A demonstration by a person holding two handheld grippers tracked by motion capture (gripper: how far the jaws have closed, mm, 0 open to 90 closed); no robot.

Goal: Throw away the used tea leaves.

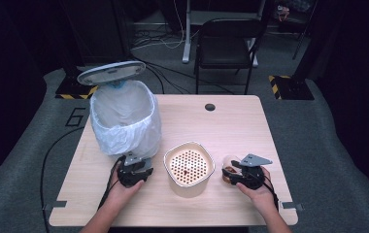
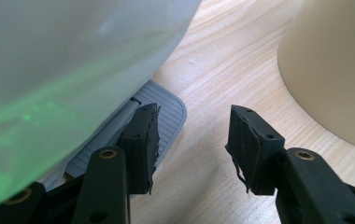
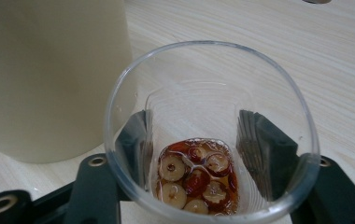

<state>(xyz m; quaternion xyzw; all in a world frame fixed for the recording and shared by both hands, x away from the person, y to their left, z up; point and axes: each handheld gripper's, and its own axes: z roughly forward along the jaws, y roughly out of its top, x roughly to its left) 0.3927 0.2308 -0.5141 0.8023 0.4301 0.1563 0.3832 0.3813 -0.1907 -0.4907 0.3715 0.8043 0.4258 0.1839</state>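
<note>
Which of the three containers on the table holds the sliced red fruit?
The small clear plastic cup, between the right gripper's jaws. The cream round pot with the perforated insert and the bag-lined white pedal bin show no such fruit.

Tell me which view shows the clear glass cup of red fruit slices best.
The right gripper view: the clear glass cup sits close between that gripper's jaws, slices visible. The high view shows it small, beside the right gripper.

Left of the cream strainer pot (image 1: 189, 168) the lined pedal bin (image 1: 125, 119) blocks passage; right, a glass (image 1: 229, 170) seemingly nearby; behind, bare tabletop (image 1: 221, 126).
</note>
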